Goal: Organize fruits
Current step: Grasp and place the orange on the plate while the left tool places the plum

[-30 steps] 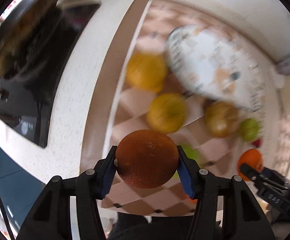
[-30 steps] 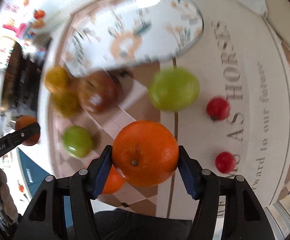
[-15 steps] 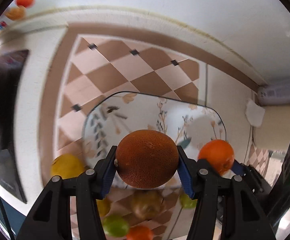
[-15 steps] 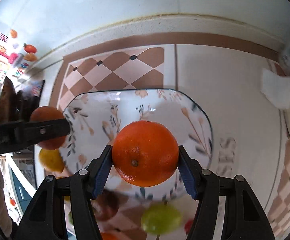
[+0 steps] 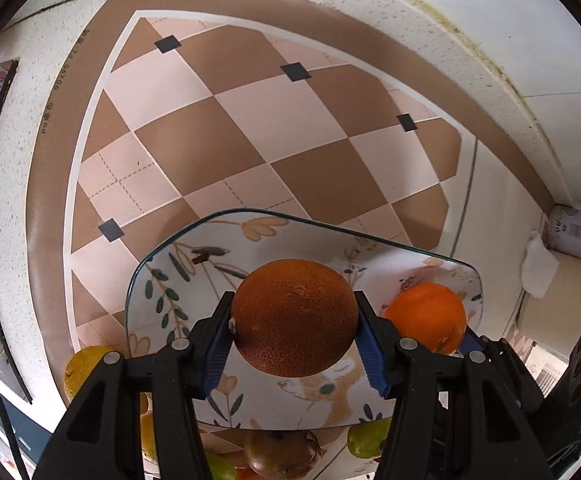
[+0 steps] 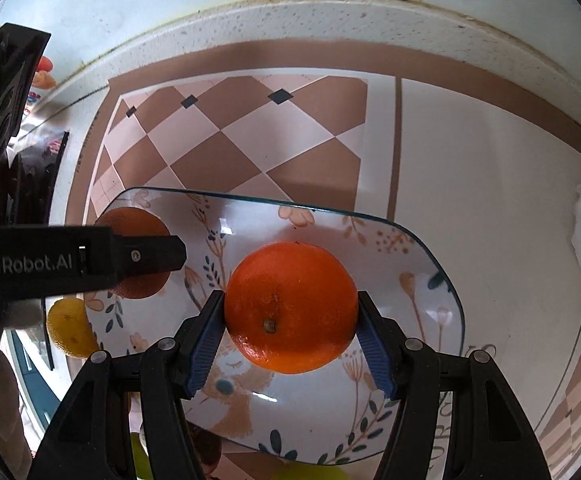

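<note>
Two oranges [image 5: 294,318] [image 6: 290,307] in fingers [image 5: 219,344] above plate [image 6: 430,304]

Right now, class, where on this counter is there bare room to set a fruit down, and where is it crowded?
Free: the checked mat beyond the floral plate, up to its brown border, and the plain cream panel on the right. The plate's floor looks bare under both held oranges. Crowded: the near edge, where the yellow fruit and others cluster.
</note>
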The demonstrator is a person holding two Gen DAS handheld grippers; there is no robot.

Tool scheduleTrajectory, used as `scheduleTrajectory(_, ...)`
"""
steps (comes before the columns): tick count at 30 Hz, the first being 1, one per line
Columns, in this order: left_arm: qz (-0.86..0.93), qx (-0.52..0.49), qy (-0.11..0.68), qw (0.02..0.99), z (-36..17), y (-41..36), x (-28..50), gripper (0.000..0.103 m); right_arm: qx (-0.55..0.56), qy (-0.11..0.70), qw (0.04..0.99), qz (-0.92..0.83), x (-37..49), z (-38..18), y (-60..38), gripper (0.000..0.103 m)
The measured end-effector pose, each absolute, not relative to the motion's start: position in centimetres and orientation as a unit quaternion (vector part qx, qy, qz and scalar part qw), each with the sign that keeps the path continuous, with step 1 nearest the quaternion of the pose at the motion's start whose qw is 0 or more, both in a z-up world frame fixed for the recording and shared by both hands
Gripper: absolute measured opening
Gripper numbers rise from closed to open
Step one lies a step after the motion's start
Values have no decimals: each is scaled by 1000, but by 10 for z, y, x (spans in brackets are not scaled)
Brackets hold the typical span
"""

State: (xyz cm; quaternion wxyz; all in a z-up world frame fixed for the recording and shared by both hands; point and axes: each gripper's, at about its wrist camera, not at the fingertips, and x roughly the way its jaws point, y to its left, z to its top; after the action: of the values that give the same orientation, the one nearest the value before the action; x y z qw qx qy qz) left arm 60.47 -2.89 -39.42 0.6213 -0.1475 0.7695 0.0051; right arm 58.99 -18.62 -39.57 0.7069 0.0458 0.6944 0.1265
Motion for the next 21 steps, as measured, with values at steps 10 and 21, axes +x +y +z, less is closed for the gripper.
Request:
scheduleTrajectory(10, 8, -127, 752, 647, -374, -22, 599, 87, 66, 691, 713, 102, 583, -376, -200, 92)
scheduleTrajectory(21, 40, 27, 675, 736, -313, -26, 532, 87, 89, 671, 734, 47, 514, -337, -218, 93)
